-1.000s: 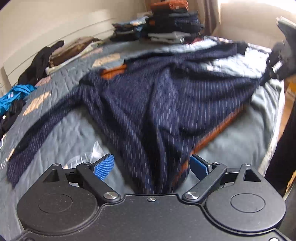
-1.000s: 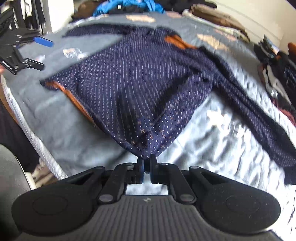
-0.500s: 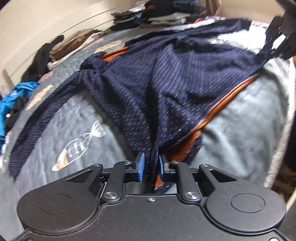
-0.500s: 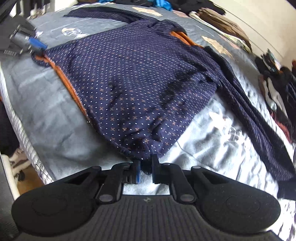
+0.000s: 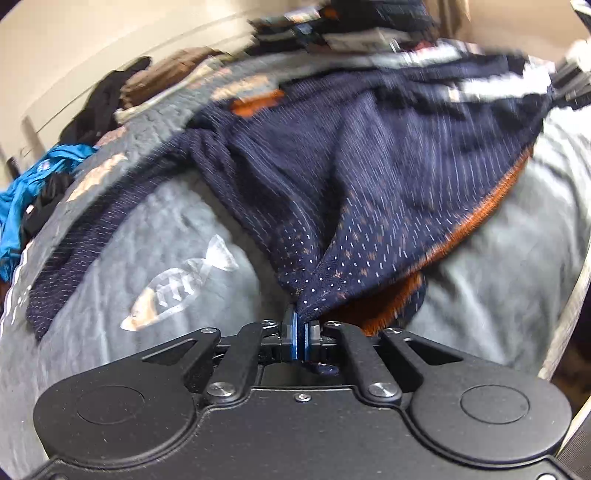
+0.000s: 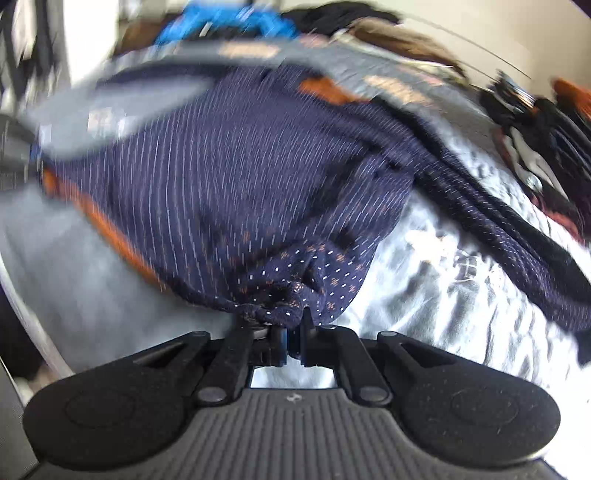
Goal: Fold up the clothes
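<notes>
Since a second ago the left tool (image 5: 300, 334) has gone from spread open to clamped on a hem corner of the navy dotted shirt (image 5: 369, 177), so with the right tool (image 6: 291, 341) pinching the other corner, the one shirt is now lifting off the grey bed (image 5: 498, 266), probably for a fold or a shake-out. Around it I count two tools, two trailing sleeves, one fish print (image 5: 177, 284) in the left view, one folded stack (image 5: 351, 26) at the far edge and loose heaps too blurred to count.

Left wrist view: low over bed (image 5: 498, 258) edge, facing across toward wall. Right wrist view: same edge, angled opposite way. Both close; shared: navy sweater (image 5: 369, 166) (image 6: 240, 166).
</notes>
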